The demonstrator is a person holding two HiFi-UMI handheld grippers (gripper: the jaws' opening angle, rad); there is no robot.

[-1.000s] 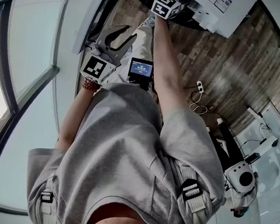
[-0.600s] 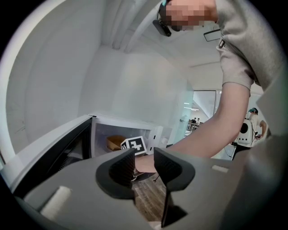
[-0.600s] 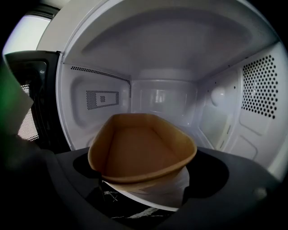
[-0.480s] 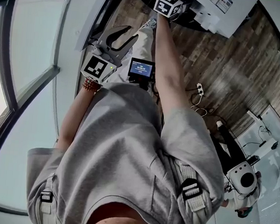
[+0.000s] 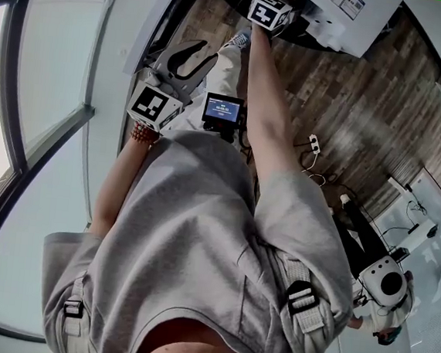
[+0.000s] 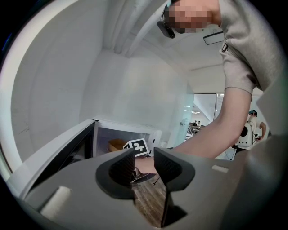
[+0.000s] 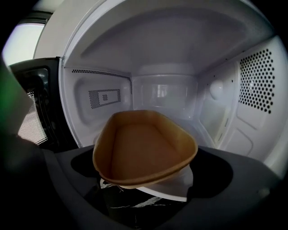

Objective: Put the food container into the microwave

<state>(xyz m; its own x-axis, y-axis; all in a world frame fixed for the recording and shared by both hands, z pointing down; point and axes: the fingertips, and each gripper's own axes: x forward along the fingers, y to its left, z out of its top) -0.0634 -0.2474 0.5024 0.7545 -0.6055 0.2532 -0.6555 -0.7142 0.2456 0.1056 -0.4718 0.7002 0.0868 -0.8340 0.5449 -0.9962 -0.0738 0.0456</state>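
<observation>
The food container, a brown oval tray, lies inside the open white microwave on a white plate. My right gripper reaches into the cavity. Its jaws have just been opening and stand wide on either side of the container, with dark gaps along its sides. In the head view only that gripper's marker cube shows, at the microwave. My left gripper hovers open and empty in front of the microwave door. From there I see the container inside.
The black-framed door stands swung out to the left. A small screen hangs at the person's waist. Cables and a white machine lie on the wooden floor to the right. Glass walls run along the left.
The right gripper's marker cube has shifted slightly to the right at the microwave's mouth. The left gripper has hardly moved.
</observation>
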